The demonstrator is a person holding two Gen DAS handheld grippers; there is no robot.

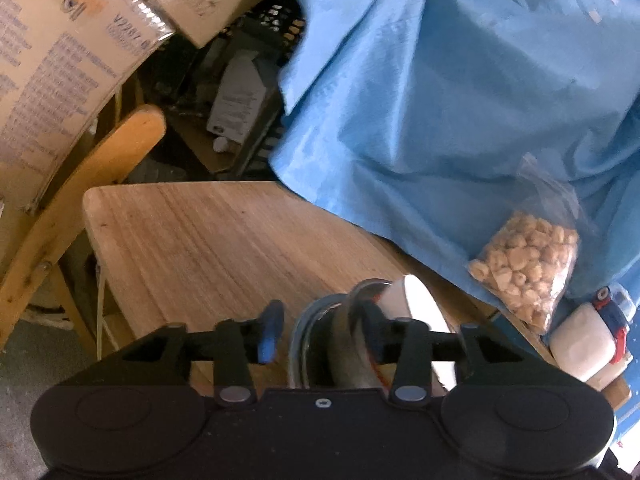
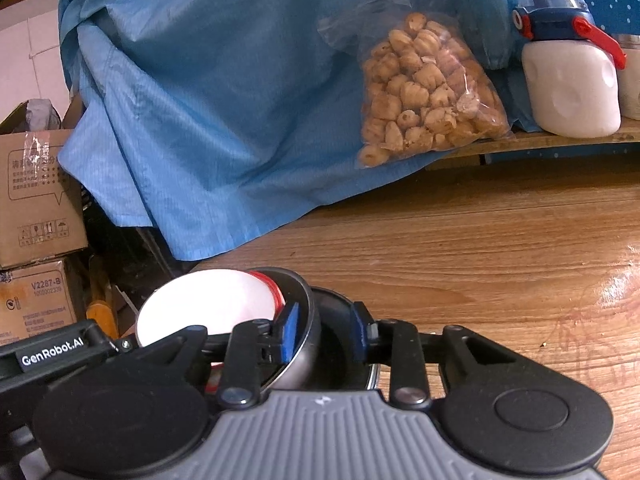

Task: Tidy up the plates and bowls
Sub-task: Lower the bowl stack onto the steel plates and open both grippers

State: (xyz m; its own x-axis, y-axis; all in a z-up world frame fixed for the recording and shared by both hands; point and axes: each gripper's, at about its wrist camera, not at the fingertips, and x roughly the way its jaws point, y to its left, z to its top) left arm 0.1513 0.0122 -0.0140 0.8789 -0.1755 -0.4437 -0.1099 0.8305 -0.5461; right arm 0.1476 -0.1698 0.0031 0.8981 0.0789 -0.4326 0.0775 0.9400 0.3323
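Observation:
A nested stack sits on the wooden table (image 2: 480, 240) near its left edge: a white bowl (image 2: 208, 308) with a red rim lies tilted inside a grey metal bowl (image 2: 308, 348), which rests in a darker metal dish (image 2: 340, 312). My right gripper (image 2: 325, 334) straddles the metal bowl's rim, one blue pad inside and one outside, with a gap, so it is open. In the left wrist view the metal bowl (image 1: 340, 344) and white bowl (image 1: 420, 304) stand between the fingers of my left gripper (image 1: 320, 332), whose left pad is clear of the stack; it is open.
A blue cloth (image 2: 220, 100) hangs over the table's back, with a clear bag of snacks (image 2: 424, 92) and a white bottle (image 2: 572, 88) on a raised ledge. Cardboard boxes (image 2: 36, 200) and a wooden chair (image 1: 100, 168) stand past the table's left edge.

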